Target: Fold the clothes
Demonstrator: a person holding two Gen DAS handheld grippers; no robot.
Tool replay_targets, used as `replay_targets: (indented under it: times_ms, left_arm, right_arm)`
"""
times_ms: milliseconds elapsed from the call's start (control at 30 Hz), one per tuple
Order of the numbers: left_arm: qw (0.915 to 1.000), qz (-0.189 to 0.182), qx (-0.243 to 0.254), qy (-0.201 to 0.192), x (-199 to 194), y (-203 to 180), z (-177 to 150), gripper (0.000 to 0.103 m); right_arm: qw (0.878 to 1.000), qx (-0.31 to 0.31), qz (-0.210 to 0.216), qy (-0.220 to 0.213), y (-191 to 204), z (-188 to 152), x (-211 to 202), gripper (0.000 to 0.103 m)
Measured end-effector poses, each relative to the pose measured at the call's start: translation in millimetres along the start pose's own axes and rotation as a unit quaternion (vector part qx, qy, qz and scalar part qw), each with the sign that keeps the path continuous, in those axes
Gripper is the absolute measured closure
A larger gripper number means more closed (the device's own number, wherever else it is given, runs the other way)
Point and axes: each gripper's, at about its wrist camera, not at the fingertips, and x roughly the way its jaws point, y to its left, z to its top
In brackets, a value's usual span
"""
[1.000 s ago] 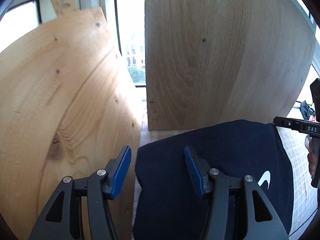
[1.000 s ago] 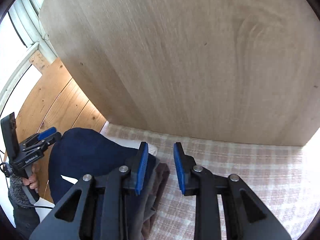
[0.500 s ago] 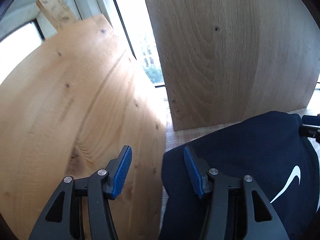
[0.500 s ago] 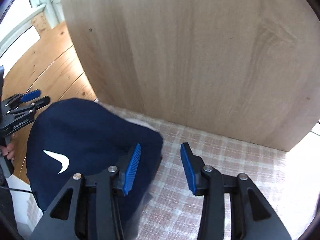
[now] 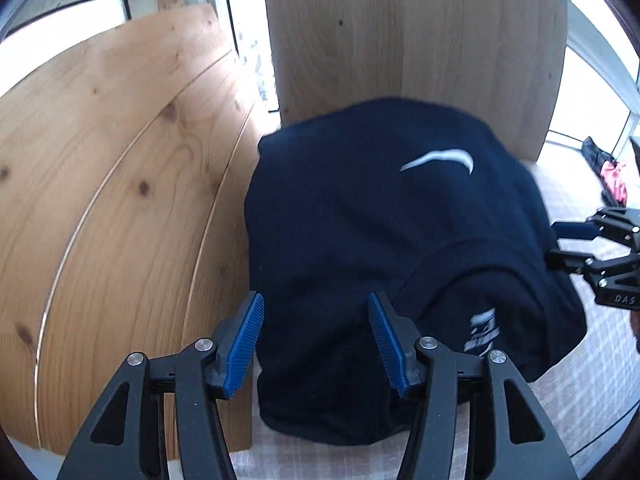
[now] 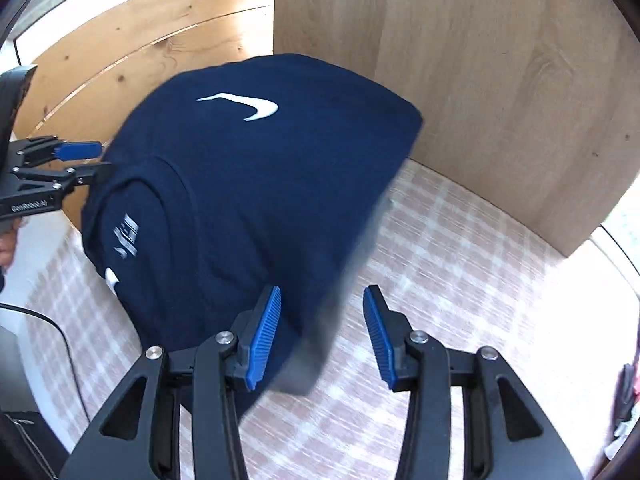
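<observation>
Both claws are released: left claw (image 5: 316, 338) and right claw (image 6: 322, 334) should lower evenly onto the shirt (image 6: 248, 184) edges before clenching.

Wooden boards, a checked cloth and bright windows

A pale oak panel (image 5: 416, 40) stands upright at the back, with knotty pine boards (image 5: 112, 184) leaning beside it on the left. Behind both, white-framed windows (image 5: 248, 36) let in strong daylight (the panes are washed out, so little shows outside). The surface below is covered by a pink-and-white checked cloth (image 6: 460, 264). A dark and pink bundle (image 5: 608, 172) lies far right near the window.
</observation>
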Motion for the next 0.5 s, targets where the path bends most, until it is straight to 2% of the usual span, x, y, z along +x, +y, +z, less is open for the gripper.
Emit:
replay_targets:
  times_ms: [67, 167, 300, 367, 433, 500]
  left_arm:
    - [0.9999, 0.002, -0.014, -0.007, -12.6, 4.7, -11.2, 0.053]
    - [0.9982, 0.001, -0.041, -0.043, -49.6, 10.9, -27.4, 0.052]
    - [0.9932, -0.019, -0.086, -0.076, -97.3, 8.9, -60.5, 0.051]
    - [0.9927, -0.022, -0.088, -0.079, -110.6, -2.5, -74.8, 0.046]
    - [0.9944, -0.017, -0.074, -0.074, -117.0, -17.9, -82.5, 0.033]
    - [0.996, -0.018, -0.053, -0.07, -124.9, -37.9, -93.8, 0.032]
  right_arm:
    - [1.0, 0.024, -0.008, -0.016, -6.4, -11.2, -25.4, 0.06]
    - [0.996, 0.083, 0.01, -0.035, -10.1, -32.9, -62.6, 0.06]
    - [0.993, 0.116, -0.014, -0.027, 16.3, -56.4, -90.7, 0.048]
    - [0.992, 0.12, -0.023, -0.027, 29.5, -67.7, -97.9, 0.045]
    - [0.992, 0.125, -0.013, -0.025, 39.3, -75.8, -104.9, 0.045]
    - [0.992, 0.127, -0.012, -0.015, 51.6, -75.6, -102.3, 0.045]
